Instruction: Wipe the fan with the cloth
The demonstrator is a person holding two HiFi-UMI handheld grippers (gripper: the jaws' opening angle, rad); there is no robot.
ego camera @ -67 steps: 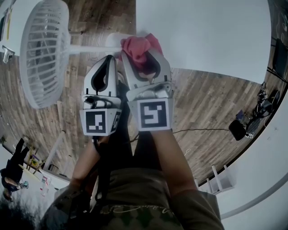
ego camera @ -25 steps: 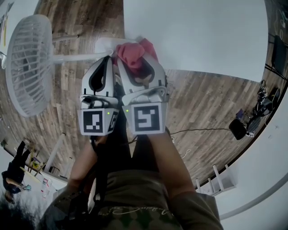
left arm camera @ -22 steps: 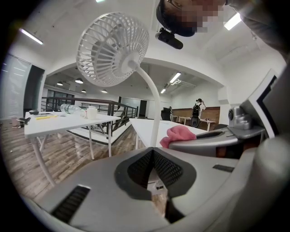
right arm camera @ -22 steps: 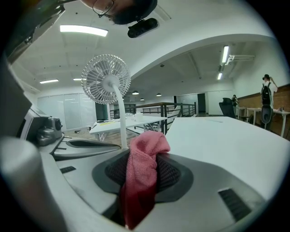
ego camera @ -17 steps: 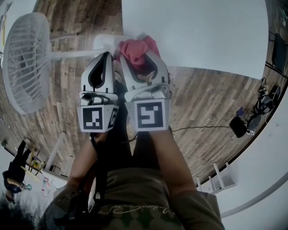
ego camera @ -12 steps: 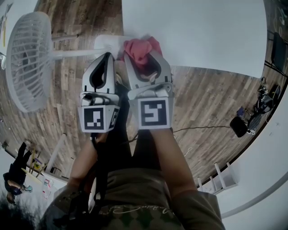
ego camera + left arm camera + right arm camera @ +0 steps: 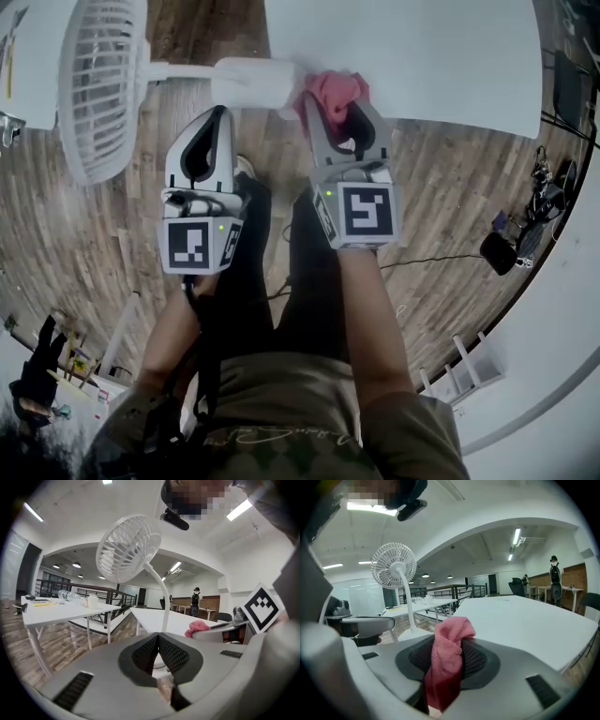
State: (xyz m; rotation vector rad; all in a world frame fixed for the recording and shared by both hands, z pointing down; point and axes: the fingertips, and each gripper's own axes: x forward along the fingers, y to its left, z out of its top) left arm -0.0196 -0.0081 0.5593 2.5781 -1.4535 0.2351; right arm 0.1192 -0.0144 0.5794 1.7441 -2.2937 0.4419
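right gripper (image 7: pixel 447 657) jaws clamped on pink cloth (image 7: pixel 450 637), cloth bunches up above the pads and hangs down below, white fan (image 7: pixel 393 566) upright beyond at left, big white table (image 7: pixel 525 620) at right, left gripper (image 7: pixel 365 626) at left edge

The fan (image 7: pixel 98 84), upper left in the head view, is white all over, and so is the table (image 7: pixel 422 56) at upper right. The cloth (image 7: pixel 333 86) is pink. The floor (image 7: pixel 84 244) is brown wood planking. The left gripper (image 7: pixel 217 114) and right gripper (image 7: pixel 340 105) are pale grey with black ribbed pads (image 7: pixel 174 656). Each cube (image 7: pixel 195 246) bears black-and-white squares. The trousers (image 7: pixel 309 300) are black.
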